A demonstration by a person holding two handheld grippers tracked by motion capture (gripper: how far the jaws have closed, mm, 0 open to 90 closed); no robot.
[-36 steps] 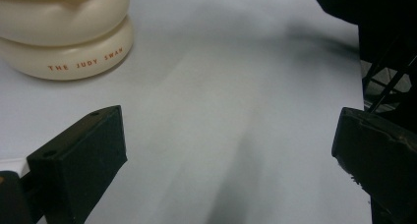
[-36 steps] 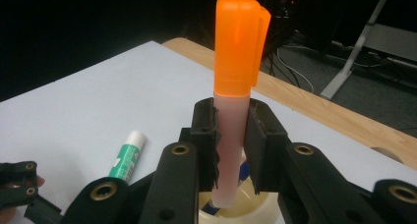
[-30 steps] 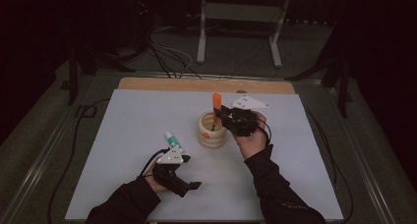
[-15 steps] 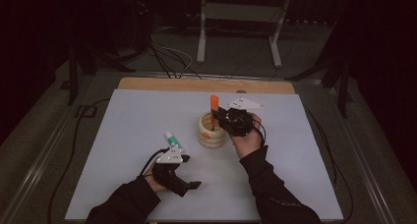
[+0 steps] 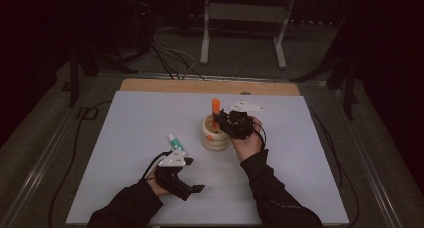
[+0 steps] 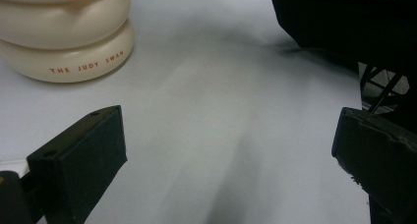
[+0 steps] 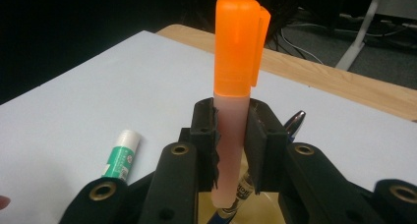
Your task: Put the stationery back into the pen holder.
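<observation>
My right gripper (image 7: 232,135) is shut on an orange-capped highlighter (image 7: 236,62) and holds it upright, cap up. In the high view the highlighter (image 5: 215,108) stands over a cream ribbed cup (image 5: 215,138), with the right gripper (image 5: 220,122) at the cup's right rim. Its lower end dips toward the cup's mouth beside a pen (image 7: 293,122) that stands in the cup. My left gripper (image 6: 231,150) rests open on the white sheet, nothing between its jaws, and faces the cup (image 6: 69,42). In the high view the left gripper (image 5: 192,189) lies near the front edge.
A green-and-white glue stick (image 5: 176,144) lies on the sheet left of the cup, also seen as the glue stick (image 7: 121,154) in the right gripper view. The white sheet (image 5: 310,153) covers a wooden table. Cables and a metal stand sit on the floor behind.
My right gripper has sunk a little and shifted left with the highlighter, bringing it down over the cup. The left gripper has stayed put.
</observation>
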